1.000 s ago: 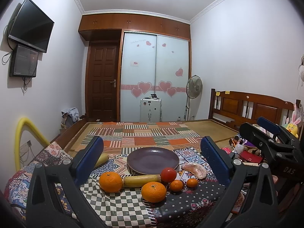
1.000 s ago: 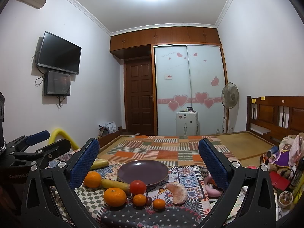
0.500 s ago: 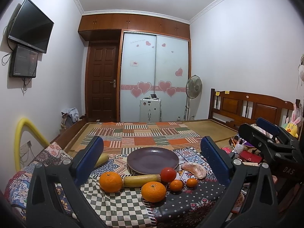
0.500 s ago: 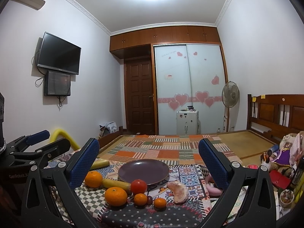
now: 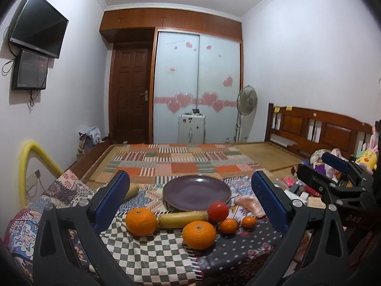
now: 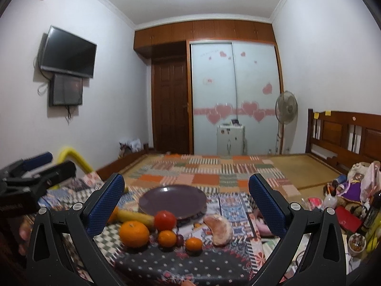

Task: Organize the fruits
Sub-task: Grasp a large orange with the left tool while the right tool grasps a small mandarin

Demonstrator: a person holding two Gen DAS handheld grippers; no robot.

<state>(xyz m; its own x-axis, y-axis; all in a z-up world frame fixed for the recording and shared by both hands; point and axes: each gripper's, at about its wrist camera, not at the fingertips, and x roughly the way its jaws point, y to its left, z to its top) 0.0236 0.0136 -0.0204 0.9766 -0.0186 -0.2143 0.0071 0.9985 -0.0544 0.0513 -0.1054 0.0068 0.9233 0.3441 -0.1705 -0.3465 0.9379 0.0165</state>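
An empty purple plate (image 5: 196, 192) (image 6: 172, 200) sits on a patterned cloth. In front of it lie two large oranges (image 5: 141, 221) (image 5: 199, 234), a banana (image 5: 182, 218), a red tomato (image 5: 218, 211) (image 6: 165, 220), two small tangerines (image 5: 228, 225) (image 5: 249, 221) and a pink peeled fruit piece (image 5: 250, 205) (image 6: 220, 229). A second yellow fruit (image 5: 131, 190) lies behind my left finger. My left gripper (image 5: 190, 202) is open, short of the fruit. My right gripper (image 6: 187, 208) is open too, nothing between its fingers. Each gripper shows at the edge of the other's view.
The cloth-covered table (image 5: 152, 252) ends near the front. Clutter of bottles, boxes and toys (image 6: 350, 205) lies at the right. A yellow tube (image 5: 31, 152) arcs at the left. Behind is a patchwork-covered bed (image 5: 185, 162) with a wooden headboard (image 5: 316, 128).
The right wrist view has shifted slightly, so the fruit sits a bit lower and nearer. The left view is nearly unchanged. No fruit has moved.
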